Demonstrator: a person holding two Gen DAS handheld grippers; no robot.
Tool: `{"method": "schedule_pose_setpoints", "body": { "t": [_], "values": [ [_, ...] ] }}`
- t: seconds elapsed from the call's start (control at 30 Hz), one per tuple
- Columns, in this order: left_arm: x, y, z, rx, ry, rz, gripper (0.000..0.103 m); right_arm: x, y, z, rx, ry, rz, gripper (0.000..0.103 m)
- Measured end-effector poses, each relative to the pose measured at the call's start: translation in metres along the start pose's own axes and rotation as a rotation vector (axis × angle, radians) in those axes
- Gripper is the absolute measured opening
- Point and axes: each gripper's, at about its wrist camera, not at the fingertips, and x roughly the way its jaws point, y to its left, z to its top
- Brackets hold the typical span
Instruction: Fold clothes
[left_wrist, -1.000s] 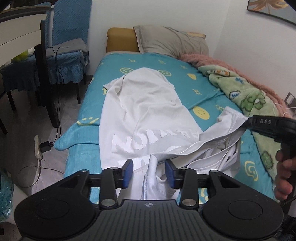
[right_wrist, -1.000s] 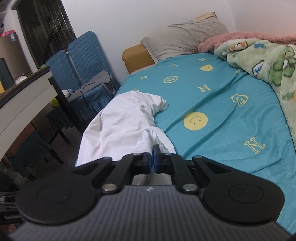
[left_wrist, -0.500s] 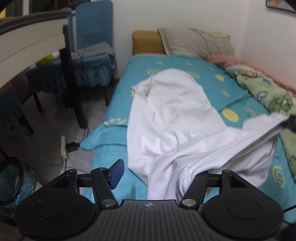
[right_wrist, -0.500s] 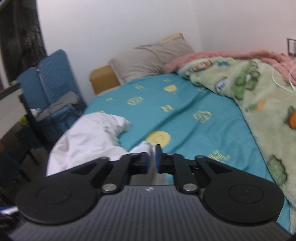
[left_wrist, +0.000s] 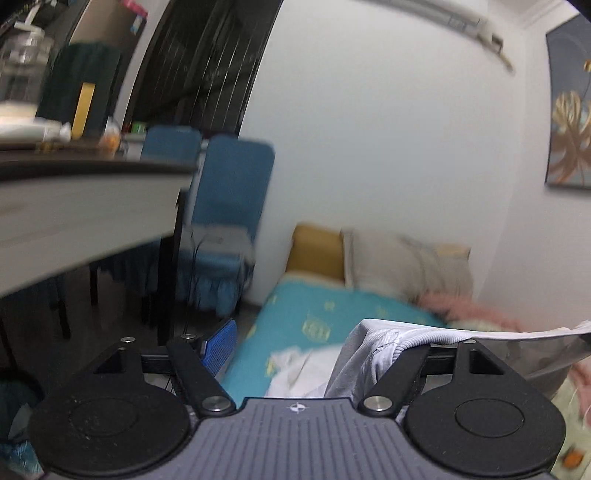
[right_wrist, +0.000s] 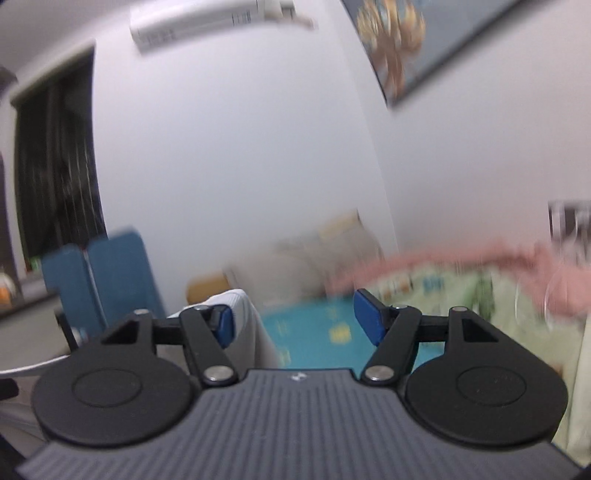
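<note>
Both claws stand wide open, and both views are blurred. Your left claw (left_wrist: 303, 347) is tilted up toward the white wall, its jaws spread far apart. Only its left blue pad (left_wrist: 218, 346) shows; the right finger is buried under the white garment (left_wrist: 373, 354), whose ribbed hem drapes over that finger and trails off to the claw's right in a taut band. More of the white cloth lies crumpled just ahead of the claw on the bed (left_wrist: 314, 314), which wears a turquoise sheet with yellow marks. Beyond that, at the head of the bed, sit a grey pillow (left_wrist: 399, 262) and a mustard cushion (left_wrist: 314, 251). To the claw's left are a dark-edged table (left_wrist: 92, 206) and two blue chairs (left_wrist: 229, 199). A framed picture (left_wrist: 569, 122) hangs on the wall to the claw's far right.

Your right claw (right_wrist: 295, 325) also has its jaws apart, both blue pads in view. A fold of the white garment (right_wrist: 247, 325) hangs against the inner face of its left pad (right_wrist: 225, 326); nothing pinches it. Ahead of the claw lies the turquoise bed (right_wrist: 325, 325); to its right a green patterned blanket (right_wrist: 461, 291) and a pink one (right_wrist: 480, 258) are smeared by blur.
</note>
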Motion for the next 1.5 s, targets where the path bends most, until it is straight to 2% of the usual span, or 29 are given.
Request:
{"method": "schedule_pose_setpoints", "body": {
  "t": [0.1, 0.3, 0.43, 0.57, 0.63, 0.8, 0.97, 1.07, 1.23, 1.37, 1.5],
  "values": [
    [-0.024, -0.016, 0.059, 0.002, -0.113, -0.048, 0.076, -0.019, 0.009, 0.062, 0.001, -0.098, 0.029, 0.067],
    [-0.084, -0.056, 0.172, 0.060, -0.299, -0.090, 0.077, -0.073, 0.031, 0.187, -0.017, -0.266, 0.083, 0.067],
    [-0.130, -0.078, 0.234, 0.066, -0.387, -0.127, 0.077, -0.116, 0.042, 0.254, -0.044, -0.360, 0.104, 0.068],
    [-0.167, -0.098, 0.274, 0.075, -0.435, -0.158, 0.077, -0.147, 0.045, 0.299, -0.083, -0.435, 0.100, 0.068],
    [-0.175, -0.106, 0.285, 0.081, -0.437, -0.168, 0.077, -0.151, 0.043, 0.313, -0.084, -0.430, 0.099, 0.069],
    [-0.159, -0.118, 0.277, 0.118, -0.387, -0.174, 0.080, -0.121, 0.035, 0.310, -0.100, -0.314, 0.074, 0.069],
    [-0.068, -0.111, 0.242, 0.127, -0.248, -0.170, 0.080, -0.050, 0.016, 0.259, -0.109, -0.150, 0.038, 0.069],
    [0.000, -0.112, 0.222, 0.149, -0.189, -0.137, 0.080, -0.001, 0.013, 0.223, -0.141, -0.104, 0.006, 0.069],
    [0.120, -0.126, 0.204, 0.160, -0.152, -0.055, 0.080, 0.105, 0.012, 0.183, -0.145, -0.049, -0.028, 0.069],
    [0.243, -0.138, 0.171, 0.183, -0.107, -0.020, 0.081, 0.207, 0.007, 0.136, -0.161, 0.014, -0.074, 0.069],
    [0.381, -0.137, 0.097, 0.212, 0.022, -0.004, 0.082, 0.319, -0.020, 0.050, -0.159, 0.126, -0.089, 0.069]
  ]
}}
